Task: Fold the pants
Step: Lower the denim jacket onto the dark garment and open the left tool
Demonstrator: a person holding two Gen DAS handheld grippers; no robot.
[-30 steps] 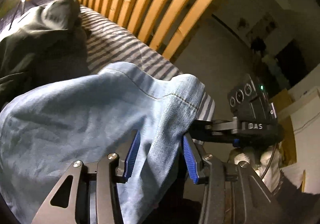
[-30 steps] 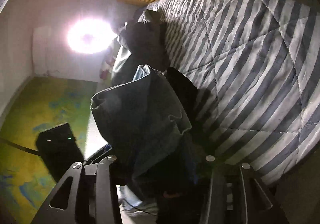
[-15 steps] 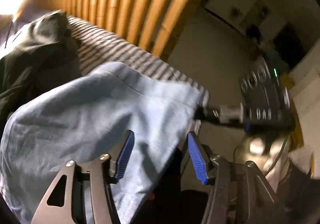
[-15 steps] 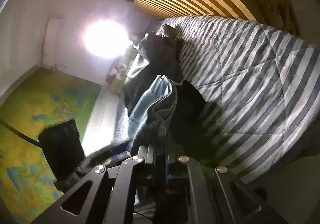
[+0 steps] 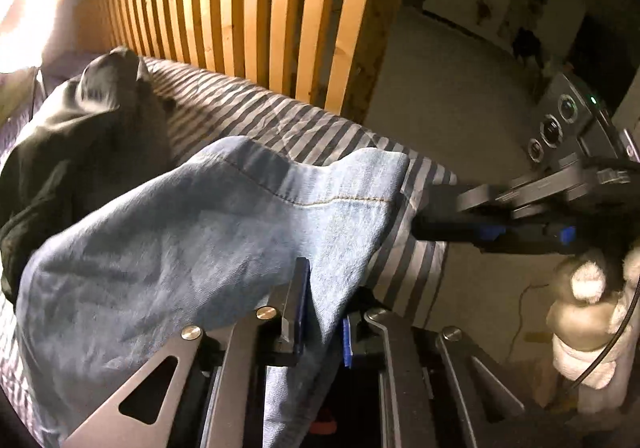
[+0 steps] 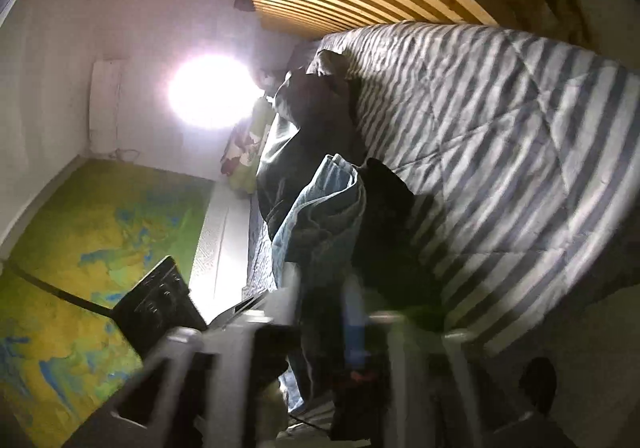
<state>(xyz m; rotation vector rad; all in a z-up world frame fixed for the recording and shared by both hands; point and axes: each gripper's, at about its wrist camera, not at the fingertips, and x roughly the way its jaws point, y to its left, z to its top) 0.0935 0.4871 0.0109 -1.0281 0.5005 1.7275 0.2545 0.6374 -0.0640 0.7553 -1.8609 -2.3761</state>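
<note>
The bed has a striped quilt [image 5: 280, 124] on it. A dark garment [image 5: 80, 152] lies on the quilt at the far left, and the jeans [image 5: 180, 240] lie partly on it, nearer.

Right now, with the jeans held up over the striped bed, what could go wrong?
1. The left gripper has just been closing on a thin fold of the light blue jeans; a tug might slip it free.
2. The right gripper has just been opening at the hem corner, so that side may drop.
3. The dark green garment lies close by on the striped quilt and could get caught up in the fold.
</note>
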